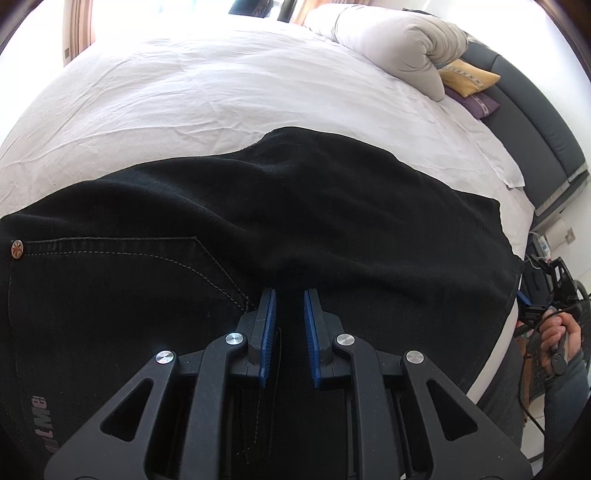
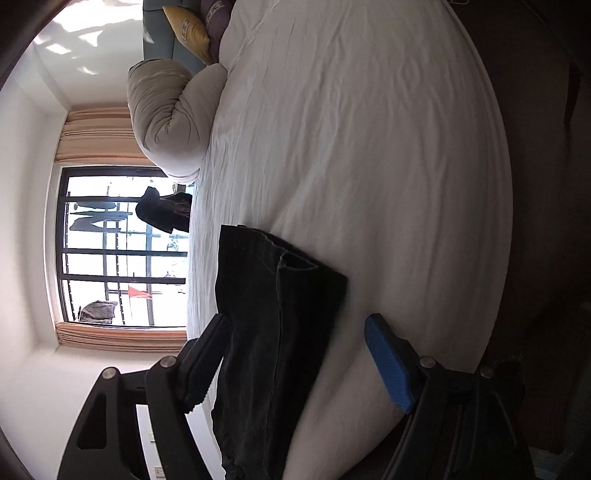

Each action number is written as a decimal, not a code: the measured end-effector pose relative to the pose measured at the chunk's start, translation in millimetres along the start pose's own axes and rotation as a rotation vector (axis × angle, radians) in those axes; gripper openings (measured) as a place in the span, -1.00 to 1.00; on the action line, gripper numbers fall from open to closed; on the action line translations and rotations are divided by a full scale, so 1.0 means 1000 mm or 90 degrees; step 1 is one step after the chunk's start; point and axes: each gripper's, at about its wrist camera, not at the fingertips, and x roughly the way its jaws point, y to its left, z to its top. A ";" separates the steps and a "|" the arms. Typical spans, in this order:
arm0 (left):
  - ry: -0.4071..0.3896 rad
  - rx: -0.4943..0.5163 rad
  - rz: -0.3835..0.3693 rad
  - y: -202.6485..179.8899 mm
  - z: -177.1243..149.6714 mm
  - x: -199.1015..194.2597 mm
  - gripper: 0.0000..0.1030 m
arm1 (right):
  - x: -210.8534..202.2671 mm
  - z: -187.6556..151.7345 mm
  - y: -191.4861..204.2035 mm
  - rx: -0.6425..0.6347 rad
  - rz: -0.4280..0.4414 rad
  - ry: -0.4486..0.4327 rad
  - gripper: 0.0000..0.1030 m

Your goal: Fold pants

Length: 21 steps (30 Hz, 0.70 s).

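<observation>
Black denim fills the lower half of the left wrist view: the pants [image 1: 258, 229] lie flat on the white bed [image 1: 221, 92], long axis running left to right across the frame, with a stitched pocket and rivet at the left and the leg ends at the right near the mattress edge. The left tool [image 1: 289, 295] hovers directly over the cloth around its middle, its blue pads a narrow gap apart with nothing visibly pinched between them. At the far right the person's right hand [image 1: 561, 343] grips its handle beside the leg end, so that arm is nearer the hems.

In the right wrist view, rolled sideways, the leg end of the pants [image 2: 280, 314] runs lengthwise away from the right tool [image 2: 295, 325], which is spread wide with the fabric between its fingers, neither pad clearly touching it. A rolled grey duvet [image 2: 170, 118] and cushions [image 2: 192, 33] sit well apart at the head of the bed. No containers appear in either view.
</observation>
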 end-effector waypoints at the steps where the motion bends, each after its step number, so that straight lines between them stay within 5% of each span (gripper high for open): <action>1: -0.001 0.001 0.001 0.000 0.000 0.001 -0.71 | 0.002 0.001 0.001 -0.002 -0.003 0.005 0.53; 12: -0.006 0.007 0.007 -0.006 0.002 0.007 -0.71 | -0.010 0.005 -0.010 0.012 0.028 0.017 0.52; 21: -0.008 0.008 0.012 -0.009 0.003 0.008 -0.71 | -0.006 0.008 -0.009 0.011 0.043 0.024 0.21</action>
